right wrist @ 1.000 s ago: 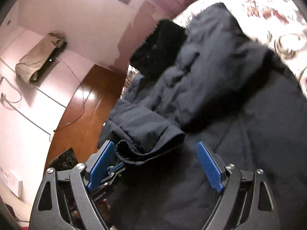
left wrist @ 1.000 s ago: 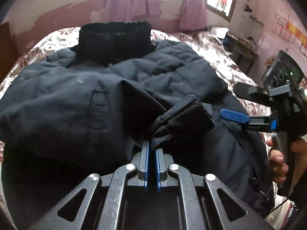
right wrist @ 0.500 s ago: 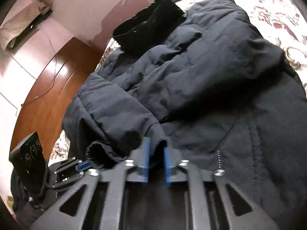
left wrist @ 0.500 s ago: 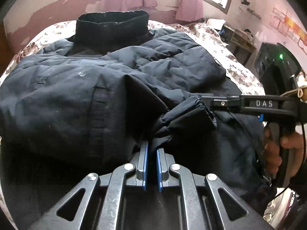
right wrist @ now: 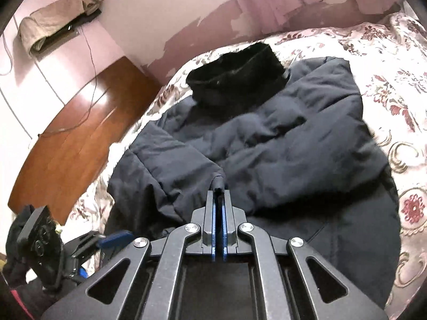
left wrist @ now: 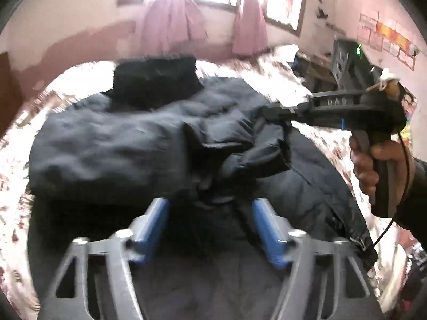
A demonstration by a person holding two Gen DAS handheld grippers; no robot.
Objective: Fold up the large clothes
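A dark navy padded jacket [left wrist: 133, 138] with a black fur collar [left wrist: 154, 80] lies on a floral bed [left wrist: 16, 133]; it also shows in the right wrist view [right wrist: 293, 138], collar [right wrist: 234, 77] at the far end. One sleeve is folded across the body, its cuff [left wrist: 256, 157] lifted. My right gripper [right wrist: 218, 194] is shut on the cuff edge [right wrist: 218, 184]; in the left wrist view it [left wrist: 269, 112] comes in from the right. My left gripper [left wrist: 210, 213] is open just below the cuff, with nothing between its blue pads [left wrist: 157, 213].
The floral bedspread [right wrist: 387, 85] surrounds the jacket. A wooden headboard [right wrist: 80, 128] stands at the bed's left. Pink curtains [left wrist: 173, 26] hang under bright windows behind. A cluttered shelf [left wrist: 315, 64] stands at the far right. My left gripper also shows low at the left [right wrist: 112, 240].
My left gripper has opened and let go of the sleeve. My right gripper closed on the cuff half a second ago and now holds it lifted.
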